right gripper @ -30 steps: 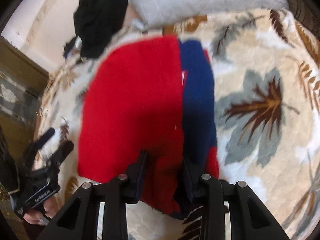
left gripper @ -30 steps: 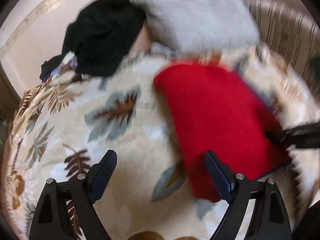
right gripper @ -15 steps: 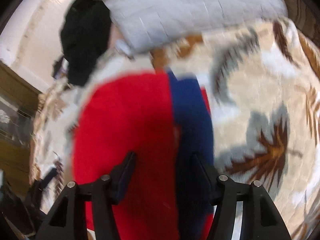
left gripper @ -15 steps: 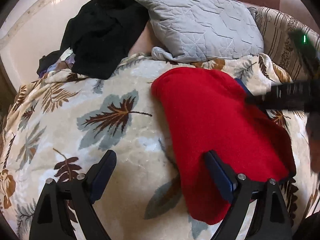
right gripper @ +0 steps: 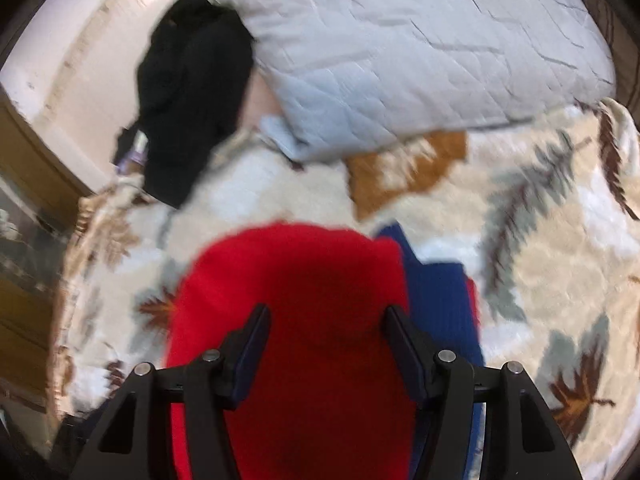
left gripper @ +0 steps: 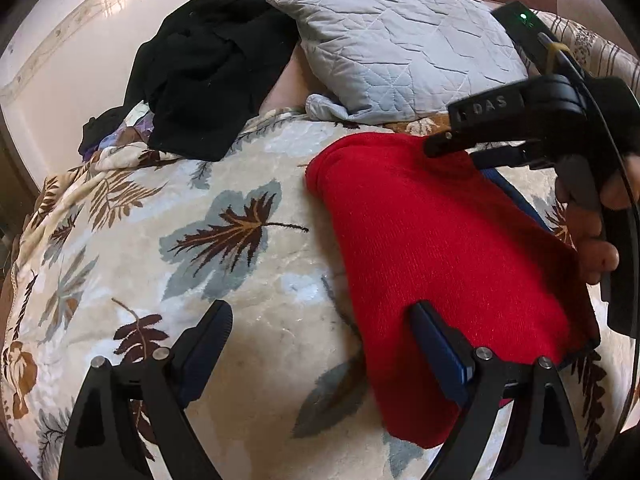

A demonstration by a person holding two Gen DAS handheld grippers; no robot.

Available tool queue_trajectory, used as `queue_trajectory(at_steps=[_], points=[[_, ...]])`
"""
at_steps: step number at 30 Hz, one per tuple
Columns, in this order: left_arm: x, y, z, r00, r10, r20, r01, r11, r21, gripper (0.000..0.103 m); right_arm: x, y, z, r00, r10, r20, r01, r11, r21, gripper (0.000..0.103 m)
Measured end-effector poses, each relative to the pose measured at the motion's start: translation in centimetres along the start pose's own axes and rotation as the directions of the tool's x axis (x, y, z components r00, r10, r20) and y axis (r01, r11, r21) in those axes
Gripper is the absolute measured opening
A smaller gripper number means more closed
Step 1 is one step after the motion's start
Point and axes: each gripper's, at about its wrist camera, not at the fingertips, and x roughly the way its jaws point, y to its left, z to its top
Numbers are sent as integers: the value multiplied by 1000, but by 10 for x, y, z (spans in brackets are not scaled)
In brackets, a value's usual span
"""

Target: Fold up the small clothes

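A small red garment (left gripper: 432, 248) with a blue part (left gripper: 516, 196) under its right edge lies folded on the leaf-patterned blanket (left gripper: 208, 240). My left gripper (left gripper: 320, 344) is open and empty, low over the blanket at the garment's near left edge; its right finger overlaps the red cloth. My right gripper (right gripper: 326, 336) is open and empty, hovering over the far end of the red garment (right gripper: 296, 280), with the blue part (right gripper: 436, 292) to its right. The right gripper also shows in the left wrist view (left gripper: 456, 148), above the garment's far right corner.
A grey quilted pillow (left gripper: 396, 44) lies at the back of the bed. A heap of black clothes (left gripper: 208, 68) lies to its left, also in the right wrist view (right gripper: 192, 88). A pale floor (left gripper: 72, 24) lies beyond the bed's left edge.
My right gripper let go of the garment's near edge, opened, and moved forward along the garment to its far end. The left gripper stayed open and nearly still.
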Motion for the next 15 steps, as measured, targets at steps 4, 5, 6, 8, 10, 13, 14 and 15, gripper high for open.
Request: queue_trajectory(at_steps=[4, 5, 6, 8, 10, 13, 14, 15], points=[[-2, -1, -2, 1000, 17, 5, -17, 1000, 15, 92, 27, 8, -11, 999, -28, -42, 26, 999, -33, 64], [-2, -1, -2, 1000, 18, 5, -19, 1000, 14, 92, 24, 14, -12, 998, -52, -28, 50, 997, -63, 64], [-3, -1, -2, 1000, 20, 3, -20, 1000, 13, 92, 19, 18, -14, 997, -65, -29, 62, 995, -72, 64], [-3, -1, -2, 1000, 24, 2, -24, 1000, 13, 92, 5, 17, -18, 1000, -18, -24, 16, 999, -43, 63], [-4, -1, -2, 1000, 30, 2, -30, 999, 13, 92, -11, 12, -25, 1000, 12, -18, -12, 1000, -20, 64], [-6, -2, -3, 999, 40, 4, -41, 999, 18, 92, -28, 3, -39, 1000, -11, -15, 11, 1000, -20, 64], [-7, -2, -3, 999, 44, 4, -44, 999, 20, 92, -31, 0, -42, 1000, -16, -14, 16, 1000, -16, 64], [-8, -2, -3, 999, 45, 4, -46, 999, 21, 92, -39, -7, -47, 1000, -21, -13, 21, 1000, 1, 64]])
